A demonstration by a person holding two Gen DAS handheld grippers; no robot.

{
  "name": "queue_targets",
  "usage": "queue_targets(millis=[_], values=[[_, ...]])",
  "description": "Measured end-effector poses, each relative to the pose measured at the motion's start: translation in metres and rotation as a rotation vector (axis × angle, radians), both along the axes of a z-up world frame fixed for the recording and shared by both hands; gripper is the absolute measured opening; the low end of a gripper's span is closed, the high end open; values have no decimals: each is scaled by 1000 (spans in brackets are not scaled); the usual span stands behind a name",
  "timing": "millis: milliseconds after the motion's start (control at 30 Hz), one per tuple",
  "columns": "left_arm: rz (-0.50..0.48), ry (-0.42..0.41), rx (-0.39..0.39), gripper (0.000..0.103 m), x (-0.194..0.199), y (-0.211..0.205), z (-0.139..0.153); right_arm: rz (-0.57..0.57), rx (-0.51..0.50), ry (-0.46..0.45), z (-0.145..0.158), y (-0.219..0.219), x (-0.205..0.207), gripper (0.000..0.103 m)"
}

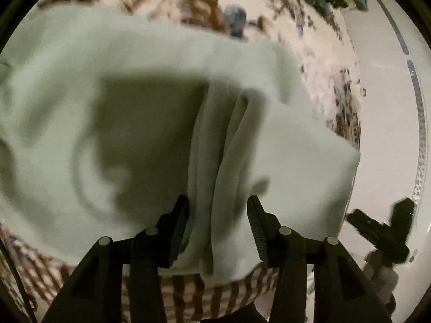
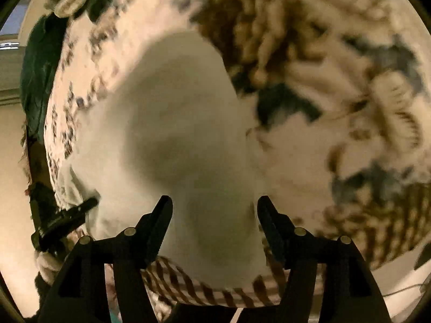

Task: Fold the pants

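Note:
The pale green pants lie on a patterned cloth surface, with folded ridges of fabric running up the middle of the left wrist view. My left gripper has its jaws apart with a bunch of the pants' fabric between the fingers. In the right wrist view the pants look whitish and blurred. My right gripper also stands with jaws apart around a hump of the fabric. The right gripper shows at the right edge of the left wrist view, and the left gripper shows at the left edge of the right wrist view.
The surface is a bedspread with brown and dark leaf patterns and a striped border. Dark green cloth lies at its far edge. A pale floor or wall lies beyond the right edge.

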State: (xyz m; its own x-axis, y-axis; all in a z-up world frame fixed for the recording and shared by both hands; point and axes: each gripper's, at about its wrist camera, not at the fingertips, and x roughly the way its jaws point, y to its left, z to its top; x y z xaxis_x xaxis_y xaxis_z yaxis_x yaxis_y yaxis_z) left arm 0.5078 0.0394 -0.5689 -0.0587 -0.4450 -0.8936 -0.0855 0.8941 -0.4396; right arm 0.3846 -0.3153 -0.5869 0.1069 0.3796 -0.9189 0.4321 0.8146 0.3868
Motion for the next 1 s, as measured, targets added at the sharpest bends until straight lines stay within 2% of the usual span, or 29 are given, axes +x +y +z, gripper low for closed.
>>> queue_targets(millis=[67,100,133,200,300,400,433,467,500,567,733,833,900,1000], values=[[20,-37,-12,53,0,2,11,46,-71,-71,30,14,7,68],[30,-52,-6,56,0,2,12,93,-71,-112,43,28,15,68],[32,-62,-4,56,-1,5,12,151,-58,-136,50,46,24,68],[36,-51,19,56,-3,-2,6,342,-24,-182,55,89,66,68],[55,-26,-13,56,-8,-9,-5,658,-11,-218,41,161,130,68],[45,-40,19,56,-14,-14,-11,916,-18,-149,6,215,167,68],[45,-57,30,49,-14,-14,-13,993,-41,-138,-3,230,174,63],[44,-81,40,35,-15,-14,-13,1062,-61,-133,-10,241,178,41],[27,-92,42,11,-14,-15,-14,1116,-82,-138,-13,249,178,28],[37,-123,35,10,-16,-10,-12,1158,-115,-178,-10,257,176,9],[59,-205,47,7,-8,6,11,1069,-92,-256,14,247,178,8],[79,-172,43,7,-2,19,2,1044,-71,-265,20,249,187,8],[70,-122,49,8,-1,21,-15,1038,-45,-217,8,257,193,8],[53,-68,64,15,-3,21,-36,1083,-71,-127,-26,276,190,9]])
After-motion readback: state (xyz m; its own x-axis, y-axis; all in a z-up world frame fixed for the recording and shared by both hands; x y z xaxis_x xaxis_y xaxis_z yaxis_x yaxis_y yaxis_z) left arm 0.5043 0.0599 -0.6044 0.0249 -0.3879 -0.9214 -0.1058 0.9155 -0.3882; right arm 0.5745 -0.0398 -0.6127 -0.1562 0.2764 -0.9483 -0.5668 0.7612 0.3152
